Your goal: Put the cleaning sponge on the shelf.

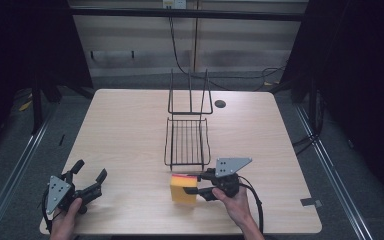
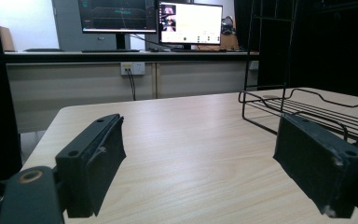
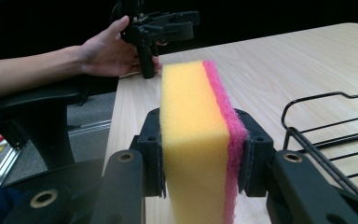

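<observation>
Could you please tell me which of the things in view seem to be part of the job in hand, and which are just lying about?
Likely part of the job:
- sponge, clamped upright in the right hand-held gripper
- wire rack, just beyond the sponge
- left hand-held gripper, open and holding nothing

Just lying about:
- monitors on the far desk
- wall socket
- cable behind the table

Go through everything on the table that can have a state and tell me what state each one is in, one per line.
Yellow sponge with pink scouring layer: upright on edge, clamped between the right gripper's jaws.
Right gripper: shut on the sponge, beside the rack's near end.
Left gripper: open, jaws wide apart, nothing between them.
Black wire rack: flat tray on the table, nothing on it, tall back frame upright at its far end.
</observation>
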A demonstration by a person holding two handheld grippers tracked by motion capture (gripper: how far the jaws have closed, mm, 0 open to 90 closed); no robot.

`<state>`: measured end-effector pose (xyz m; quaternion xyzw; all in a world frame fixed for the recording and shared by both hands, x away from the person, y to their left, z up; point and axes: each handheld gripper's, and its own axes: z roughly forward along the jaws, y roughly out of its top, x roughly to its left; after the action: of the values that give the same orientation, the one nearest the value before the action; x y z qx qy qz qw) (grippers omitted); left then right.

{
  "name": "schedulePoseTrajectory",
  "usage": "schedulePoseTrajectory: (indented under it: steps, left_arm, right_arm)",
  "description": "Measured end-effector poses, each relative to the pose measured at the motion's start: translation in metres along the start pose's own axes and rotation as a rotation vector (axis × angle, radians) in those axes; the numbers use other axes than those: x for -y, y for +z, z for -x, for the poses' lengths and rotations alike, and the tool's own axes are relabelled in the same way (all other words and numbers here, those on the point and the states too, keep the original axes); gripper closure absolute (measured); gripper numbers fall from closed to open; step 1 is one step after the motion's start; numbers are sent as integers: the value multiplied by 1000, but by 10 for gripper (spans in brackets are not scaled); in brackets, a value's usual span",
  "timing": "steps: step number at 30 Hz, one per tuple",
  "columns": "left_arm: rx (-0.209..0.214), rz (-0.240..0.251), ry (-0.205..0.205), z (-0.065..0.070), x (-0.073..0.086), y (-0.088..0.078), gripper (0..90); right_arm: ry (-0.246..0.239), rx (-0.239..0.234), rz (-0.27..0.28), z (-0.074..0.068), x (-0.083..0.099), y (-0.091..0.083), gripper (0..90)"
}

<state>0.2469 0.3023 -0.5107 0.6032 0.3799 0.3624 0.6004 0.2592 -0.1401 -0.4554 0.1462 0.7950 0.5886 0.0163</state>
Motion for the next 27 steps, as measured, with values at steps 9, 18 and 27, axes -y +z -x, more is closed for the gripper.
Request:
schedulePoseTrajectory:
  steps: [9, 18, 27]
  left_arm:
    - [0, 0, -1, 0, 0, 0, 157]
    - [-5, -1, 6, 0, 0, 0, 157]
    - [3, -1, 0, 0, 0, 0, 157]
  right_arm:
    - [-10, -2, 12, 8, -7, -6, 604]
    - [-31, 6, 10, 20, -20, -9, 604]
    - [-13, 16, 21, 36, -30, -13, 604]
